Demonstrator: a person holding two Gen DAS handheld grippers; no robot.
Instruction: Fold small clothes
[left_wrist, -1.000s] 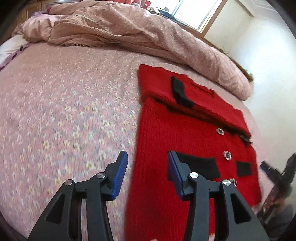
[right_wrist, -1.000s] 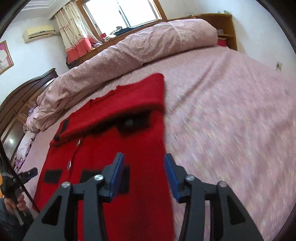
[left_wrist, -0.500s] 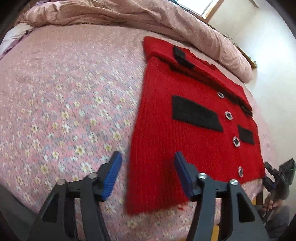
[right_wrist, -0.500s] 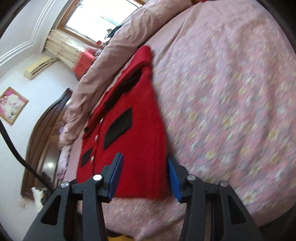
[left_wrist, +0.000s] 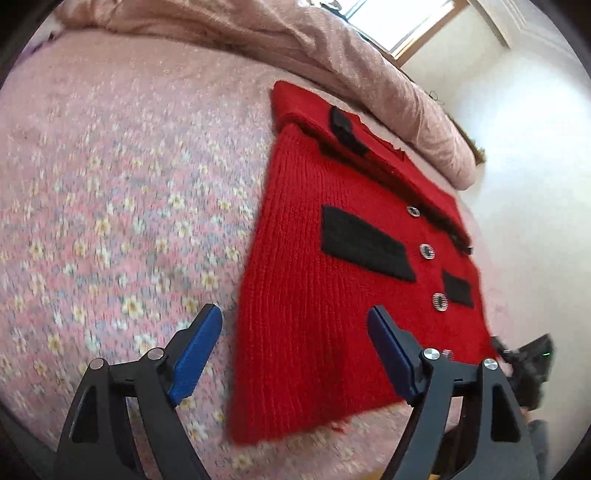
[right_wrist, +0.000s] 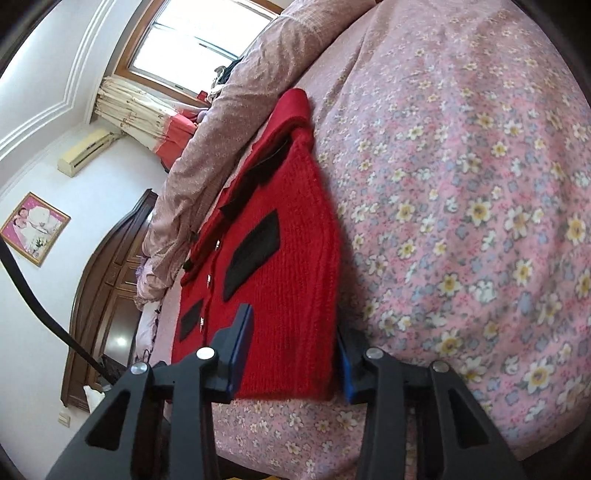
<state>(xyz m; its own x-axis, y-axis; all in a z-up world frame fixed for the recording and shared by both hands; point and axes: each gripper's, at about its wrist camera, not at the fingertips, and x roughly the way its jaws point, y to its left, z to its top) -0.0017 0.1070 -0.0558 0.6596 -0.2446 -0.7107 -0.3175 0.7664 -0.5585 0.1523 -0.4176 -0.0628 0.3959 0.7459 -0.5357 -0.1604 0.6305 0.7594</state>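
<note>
A small red knit cardigan (left_wrist: 314, 280) with black pocket patches and silver buttons lies flat on the pink floral bed sheet (left_wrist: 110, 206), its top part folded over. My left gripper (left_wrist: 295, 350) is open wide, its blue pads either side of the cardigan's near left hem corner, just above it. In the right wrist view the cardigan (right_wrist: 291, 258) lies ahead. My right gripper (right_wrist: 295, 354) is open, with the near right hem corner between its pads; its right pad sits partly under the cloth edge.
A rumpled pink quilt (left_wrist: 295, 48) lies along the far side of the bed. The bed's near edge (right_wrist: 332, 435) is right below both grippers. A window (right_wrist: 199, 40), an air conditioner (right_wrist: 86, 151) and a dark wooden wardrobe (right_wrist: 107, 295) stand beyond.
Both grippers have drawn back toward the near hem and dropped lower. The left jaws have opened wider. The right gripper now straddles the hem corner.
</note>
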